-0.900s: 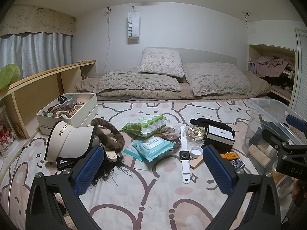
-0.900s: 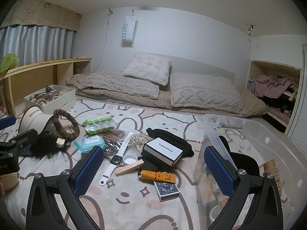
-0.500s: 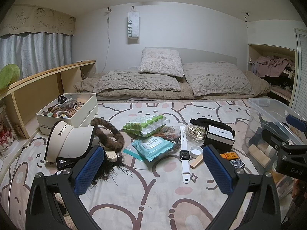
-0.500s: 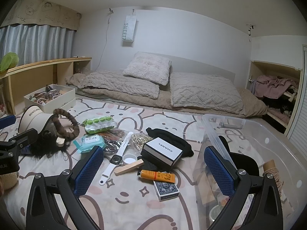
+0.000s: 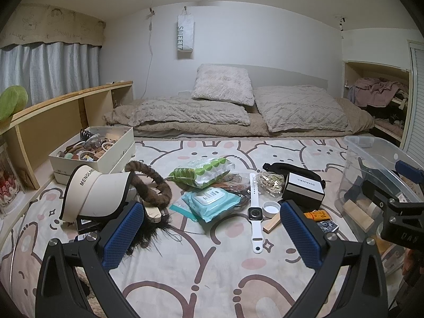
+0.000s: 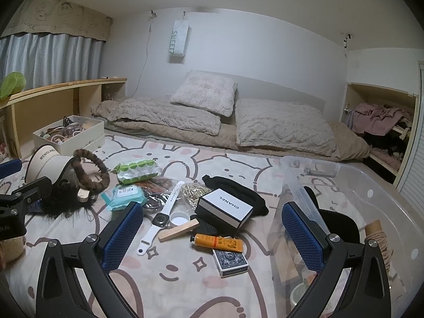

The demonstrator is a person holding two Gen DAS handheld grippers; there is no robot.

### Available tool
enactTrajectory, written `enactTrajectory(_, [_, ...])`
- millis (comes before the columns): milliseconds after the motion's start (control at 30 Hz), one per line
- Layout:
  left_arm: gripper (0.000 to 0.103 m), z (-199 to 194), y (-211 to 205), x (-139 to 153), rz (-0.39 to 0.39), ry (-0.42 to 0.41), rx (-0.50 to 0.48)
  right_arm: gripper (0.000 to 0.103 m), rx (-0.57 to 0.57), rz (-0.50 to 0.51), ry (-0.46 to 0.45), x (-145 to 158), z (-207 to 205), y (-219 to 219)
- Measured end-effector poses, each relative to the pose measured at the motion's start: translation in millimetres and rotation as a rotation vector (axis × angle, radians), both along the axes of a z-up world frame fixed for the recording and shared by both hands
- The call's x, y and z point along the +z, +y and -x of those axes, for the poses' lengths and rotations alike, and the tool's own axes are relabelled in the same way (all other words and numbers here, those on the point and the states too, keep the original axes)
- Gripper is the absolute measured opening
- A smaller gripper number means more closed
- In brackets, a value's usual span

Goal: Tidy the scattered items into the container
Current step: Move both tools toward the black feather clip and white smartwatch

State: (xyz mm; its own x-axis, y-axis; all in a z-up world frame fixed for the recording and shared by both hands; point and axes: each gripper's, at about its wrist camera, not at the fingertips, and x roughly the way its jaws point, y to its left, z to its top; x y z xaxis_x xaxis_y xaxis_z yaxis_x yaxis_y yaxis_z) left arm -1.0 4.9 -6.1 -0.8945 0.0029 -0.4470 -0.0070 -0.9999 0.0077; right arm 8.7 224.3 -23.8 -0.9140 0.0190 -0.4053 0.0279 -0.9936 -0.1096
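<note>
Both the left gripper (image 5: pixel 212 235) and the right gripper (image 6: pixel 212 235) hover over the bed (image 5: pixel 212 278) with jaws wide apart and nothing between them, probably because no item is chosen yet. The watch (image 5: pixel 255 214), box (image 6: pixel 225 208), tube (image 6: pixel 218 242) and cards (image 6: pixel 230 262) lie scattered just left of the bin (image 6: pixel 371 193), within the right gripper's easy reach.

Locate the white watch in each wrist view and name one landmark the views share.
Left wrist: the white watch lies centre-right, just left of the white cap.
Right wrist: the watch lies centre-left, just right of the near blue pad.
Shared landmark: the black-and-white box, to the watch's right in both.
</note>
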Motion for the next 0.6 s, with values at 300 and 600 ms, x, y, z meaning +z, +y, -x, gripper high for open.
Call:
enactTrajectory(300, [0.103,7.5,-18.0,-7.9,-0.037,-0.025,0.056,0.103,0.044,-0.017,-0.028,-21.2,12.8,-11.8])
enactTrajectory(600, [0.103,10.8,-47.9,-8.3,-0.045,-0.009,0.117,0.103,0.067,-0.008,-0.092,-41.7,25.8,-15.1])
